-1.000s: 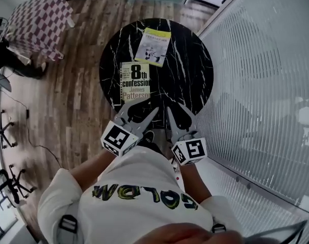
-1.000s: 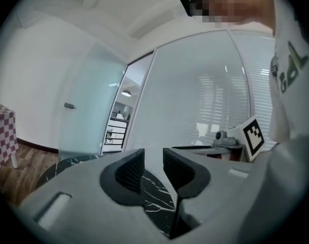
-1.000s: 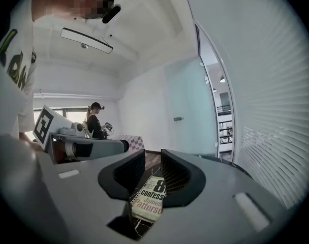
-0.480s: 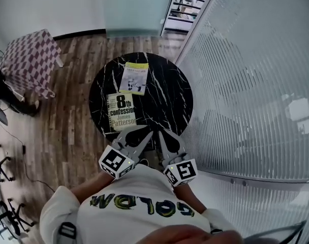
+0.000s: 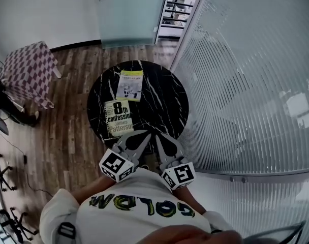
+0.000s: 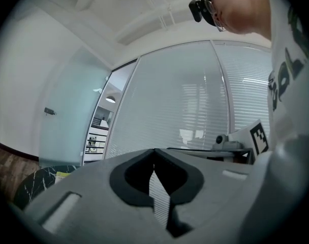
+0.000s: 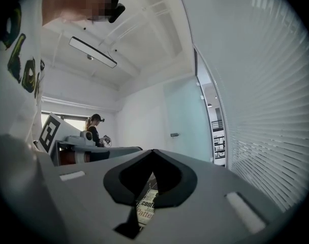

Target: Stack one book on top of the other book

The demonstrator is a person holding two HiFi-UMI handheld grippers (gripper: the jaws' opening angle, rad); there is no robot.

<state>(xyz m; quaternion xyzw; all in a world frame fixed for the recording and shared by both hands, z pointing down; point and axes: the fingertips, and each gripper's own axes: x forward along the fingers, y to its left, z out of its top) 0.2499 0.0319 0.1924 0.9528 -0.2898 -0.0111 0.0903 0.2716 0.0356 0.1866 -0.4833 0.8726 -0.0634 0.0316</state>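
Black marble table (image 5: 164,103) holds both books flat and unstacked: the white novel (image 5: 118,118) nearer me, the yellow-topped book (image 5: 129,85) just beyond it. My left claw (image 5: 145,135) has just closed on nothing. My right claw (image 5: 156,138) is closed and empty beside it, at the near rim.

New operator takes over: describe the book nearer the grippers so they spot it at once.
Find the round black table in the head view. Two books lie apart on its left half; the near book sits by the near edge. Its cover shows a big "8th confession", while the far book has a yellow top band.
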